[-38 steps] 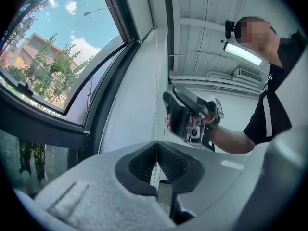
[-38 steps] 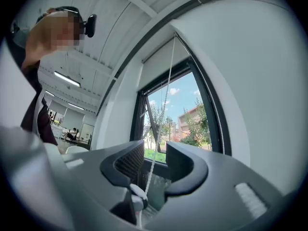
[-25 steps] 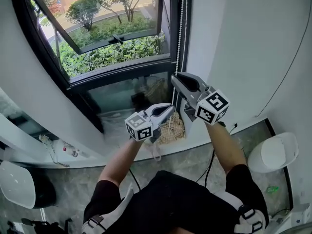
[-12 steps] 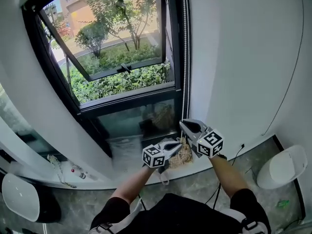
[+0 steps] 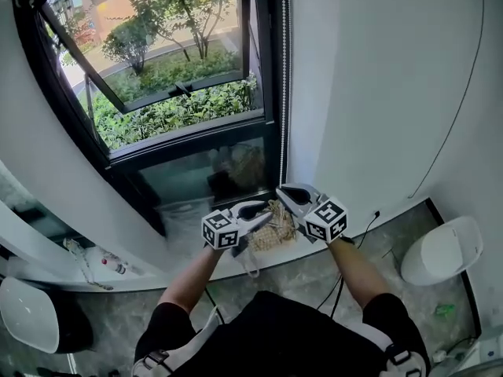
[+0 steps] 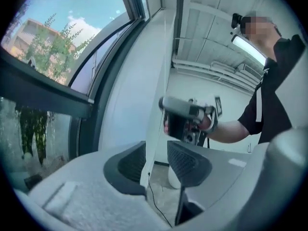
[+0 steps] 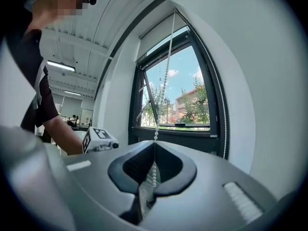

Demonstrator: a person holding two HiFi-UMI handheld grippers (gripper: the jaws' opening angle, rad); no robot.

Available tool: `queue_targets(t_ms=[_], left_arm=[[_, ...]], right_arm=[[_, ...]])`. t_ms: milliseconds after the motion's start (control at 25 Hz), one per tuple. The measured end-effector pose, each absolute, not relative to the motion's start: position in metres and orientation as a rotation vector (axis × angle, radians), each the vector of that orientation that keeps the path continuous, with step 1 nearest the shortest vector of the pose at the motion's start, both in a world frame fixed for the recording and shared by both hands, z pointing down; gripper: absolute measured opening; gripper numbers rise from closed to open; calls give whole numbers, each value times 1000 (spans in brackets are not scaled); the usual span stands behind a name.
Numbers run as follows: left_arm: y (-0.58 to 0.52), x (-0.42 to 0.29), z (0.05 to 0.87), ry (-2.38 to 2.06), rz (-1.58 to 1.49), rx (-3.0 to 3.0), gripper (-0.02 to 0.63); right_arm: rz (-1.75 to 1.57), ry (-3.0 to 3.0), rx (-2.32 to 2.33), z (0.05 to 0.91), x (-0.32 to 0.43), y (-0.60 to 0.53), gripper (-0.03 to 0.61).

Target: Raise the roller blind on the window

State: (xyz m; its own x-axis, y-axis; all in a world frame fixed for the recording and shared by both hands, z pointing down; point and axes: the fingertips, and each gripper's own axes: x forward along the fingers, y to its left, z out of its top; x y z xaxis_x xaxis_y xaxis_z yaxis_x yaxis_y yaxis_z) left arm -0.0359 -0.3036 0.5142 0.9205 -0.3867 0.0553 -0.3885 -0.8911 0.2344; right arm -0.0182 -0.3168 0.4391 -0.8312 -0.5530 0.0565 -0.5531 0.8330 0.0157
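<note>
**Grippers.** The right gripper (image 7: pixel 153 179) is closed on the bead chain (image 7: pixel 164 83), which runs taut up to the frame's top centre. The left gripper (image 6: pixel 156 159) has just been opening. Its jaws stand apart with nothing pressed between them.

**Progress.** The roller blind (image 7: pixel 161 30) shows only as a pale band above the window (image 5: pixel 173 93), and the glass is uncovered. Judged largely raised, with a few pulls perhaps remaining.

Seen from above the person's head, the head camera looks steeply down on the black-framed window (image 5: pixel 189 138) at 11 o'clock and the grey marbled floor (image 5: pixel 102 305) at 7. The camera on the left gripper (image 5: pixel 267 206) sits close behind its jaws and looks along the wall, with the right gripper (image 5: pixel 283 193) at centre. The right gripper's camera faces the glass. All three views share the window. Head and right gripper views share the white beaded pull cord (image 5: pixel 284 53).
</note>
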Motion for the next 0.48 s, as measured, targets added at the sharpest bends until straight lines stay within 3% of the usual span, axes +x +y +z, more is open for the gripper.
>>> queue_targets(t_ms=[240, 480], left_arm=[[-323, -48, 368, -578, -401, 2965, 146], [-331, -17, 313, -444, -441, 2988, 158]], right_arm=[[23, -2947, 869, 441, -14, -312, 8], [42, -2971, 885, 436, -12, -306, 8]])
